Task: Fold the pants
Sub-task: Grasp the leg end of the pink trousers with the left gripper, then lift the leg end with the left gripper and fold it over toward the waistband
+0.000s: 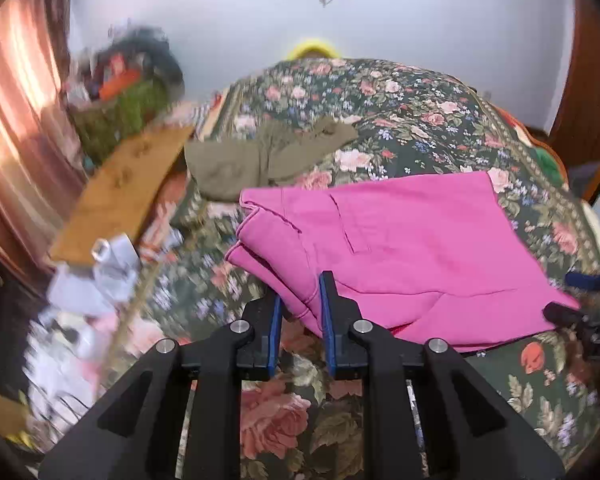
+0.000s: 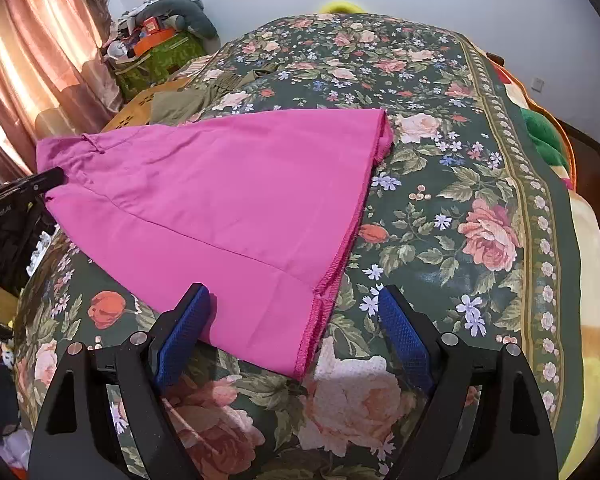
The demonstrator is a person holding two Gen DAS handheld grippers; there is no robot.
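Floral bedspread point(image 1: 276, 420) is seen nearest the lens in both wrist views, covering the bed.

Left hand-held gripper point(image 1: 302, 320): blue pads drawn narrow, with a folded edge of the pink pants point(image 1: 400, 248) lying between them at the tips; whether the pads actually press on the cloth cannot be told. In the right wrist view this gripper's black tip is seen against the garment's left end.

Right hand-held gripper point(image 2: 292, 332): jaws spread wide, nothing pinched. The hemmed corner of the pink pants point(image 2: 220, 200) lies on the bedspread between the open fingers; the left pad point(image 2: 184, 332) sits just at the cloth edge, the right pad apart from it.

Pink pants are spread flat across the near part of the bed, folded over on themselves.

Olive garment point(image 1: 252, 156) lies crumpled farther back, toward the bed's far left edge. Beyond that edge a wooden board point(image 1: 120, 196) and a cluttered pile point(image 2: 156, 44) are noted beside a pink curtain point(image 2: 40, 60).
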